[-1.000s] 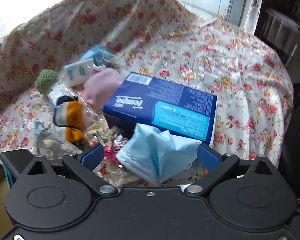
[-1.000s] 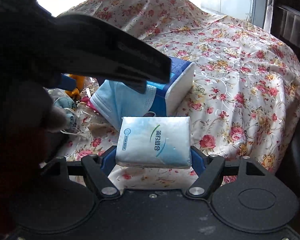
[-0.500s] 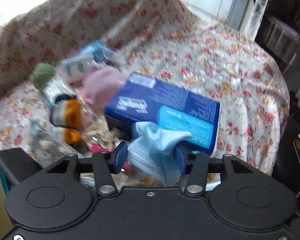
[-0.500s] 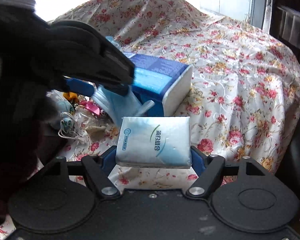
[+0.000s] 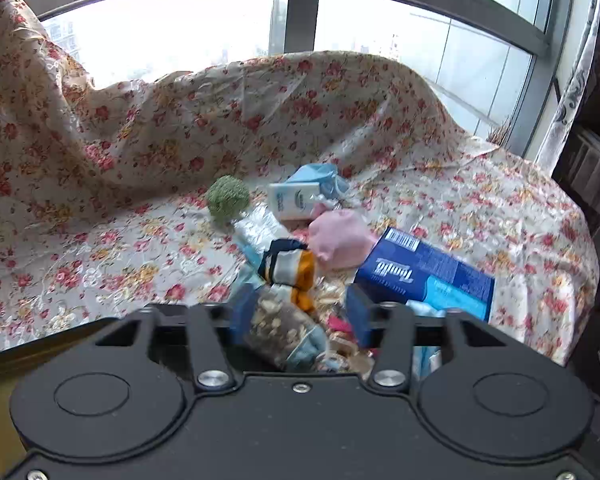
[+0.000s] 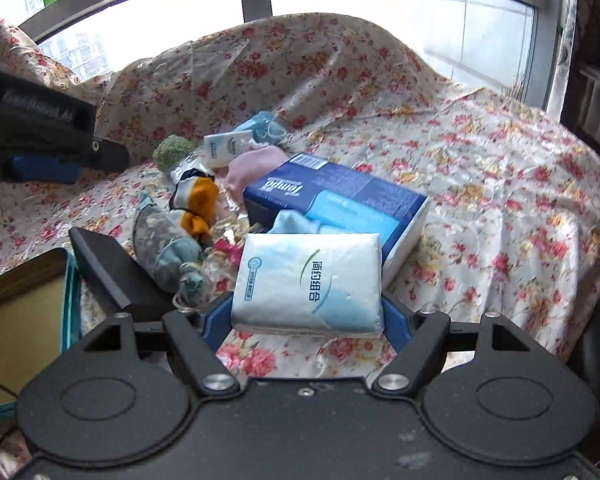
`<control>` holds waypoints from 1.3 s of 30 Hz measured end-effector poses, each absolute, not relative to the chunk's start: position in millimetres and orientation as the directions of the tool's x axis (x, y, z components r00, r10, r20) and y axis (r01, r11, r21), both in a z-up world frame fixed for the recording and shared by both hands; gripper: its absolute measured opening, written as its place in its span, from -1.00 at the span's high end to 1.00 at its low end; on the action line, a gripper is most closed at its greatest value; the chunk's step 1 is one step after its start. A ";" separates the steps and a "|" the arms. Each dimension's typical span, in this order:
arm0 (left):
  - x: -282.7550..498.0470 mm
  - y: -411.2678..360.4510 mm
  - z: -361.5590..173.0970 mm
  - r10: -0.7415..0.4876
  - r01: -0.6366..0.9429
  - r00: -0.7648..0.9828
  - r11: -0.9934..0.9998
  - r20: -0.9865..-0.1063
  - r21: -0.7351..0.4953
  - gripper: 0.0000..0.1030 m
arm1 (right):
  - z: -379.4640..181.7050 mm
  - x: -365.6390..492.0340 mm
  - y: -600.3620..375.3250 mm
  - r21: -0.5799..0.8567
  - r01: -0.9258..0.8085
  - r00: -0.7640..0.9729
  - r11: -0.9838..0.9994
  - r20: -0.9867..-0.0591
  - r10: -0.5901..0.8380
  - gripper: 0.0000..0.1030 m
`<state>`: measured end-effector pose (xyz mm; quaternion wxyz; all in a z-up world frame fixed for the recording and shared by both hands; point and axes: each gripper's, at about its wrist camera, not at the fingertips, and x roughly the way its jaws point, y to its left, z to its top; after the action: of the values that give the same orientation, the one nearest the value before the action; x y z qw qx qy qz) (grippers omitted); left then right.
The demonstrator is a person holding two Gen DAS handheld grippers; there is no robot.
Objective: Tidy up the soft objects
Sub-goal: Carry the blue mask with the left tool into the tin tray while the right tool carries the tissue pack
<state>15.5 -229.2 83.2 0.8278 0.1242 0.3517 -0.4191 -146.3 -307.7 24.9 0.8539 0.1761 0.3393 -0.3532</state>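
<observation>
Two views, left wrist first. The left gripper is partly open w/ nothing clamped; a speckled pouch shows in the gap between its blue fingers, but I cannot tell if they touch it. Beyond it are the orange sock, pink cloth and blue Tempo box on the floral-covered bench.

Right wrist view: the right gripper is closed on a white tissue pack, long axis across the fingers, held above the bench. An open tin lies to the lower left, approx. nearer the left gripper; probably the pack goes there.
</observation>
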 end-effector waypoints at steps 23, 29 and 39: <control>-49.6 -330.9 4.2 -0.543 0.866 0.307 0.499 -0.781 -0.007 -0.81 | -15.9 -198.0 -345.7 0.103 0.812 0.436 0.575 -0.762 -0.479 -0.45; -54.6 -337.5 -2.9 -0.540 0.869 0.300 0.495 -0.787 -0.009 -0.93 | -19.2 -198.1 -348.8 0.117 0.812 0.441 0.572 -0.764 -0.470 -0.45; -44.1 -329.8 1.8 -0.593 0.875 0.226 0.473 -0.773 -0.106 0.43 | -11.2 -196.7 -340.8 0.111 0.812 0.446 0.573 -0.752 -0.485 -0.45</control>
<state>-44.1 -329.8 1.8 0.7623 0.1790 0.3940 -0.4812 -196.7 -340.8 -11.2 0.8168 0.2360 0.3456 -0.3970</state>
